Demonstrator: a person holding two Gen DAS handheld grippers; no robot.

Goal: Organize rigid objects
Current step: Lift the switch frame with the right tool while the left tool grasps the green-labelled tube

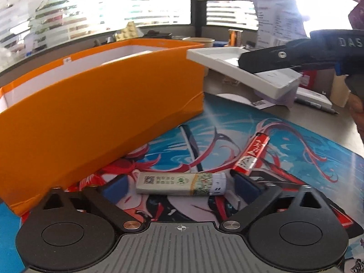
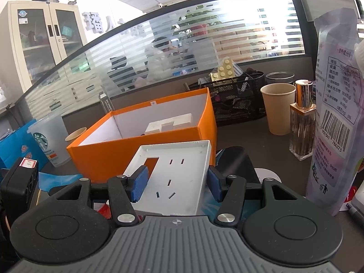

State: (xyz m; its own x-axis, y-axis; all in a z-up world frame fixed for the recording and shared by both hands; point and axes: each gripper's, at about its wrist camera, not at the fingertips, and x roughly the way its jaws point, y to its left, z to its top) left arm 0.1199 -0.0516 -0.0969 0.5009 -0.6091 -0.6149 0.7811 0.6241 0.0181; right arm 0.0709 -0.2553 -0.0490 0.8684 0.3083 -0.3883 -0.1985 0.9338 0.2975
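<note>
On the printed anime desk mat point(image 1: 284, 136), your left gripper point(image 1: 179, 185) stands released around the pale green-labelled tube point(image 1: 182, 183), its long axis running three to nine. Your right gripper point(image 2: 176, 183) clasps the white socket plate point(image 2: 175, 170); orange box point(image 2: 145, 150) at twelve.

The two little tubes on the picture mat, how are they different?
The white tube is pale with green print; the red tube is bright red with white marks. The white tube lies crosswise between the open left gripper; the red tube lies slanted beside it. Both lie flat on the mat.
</note>
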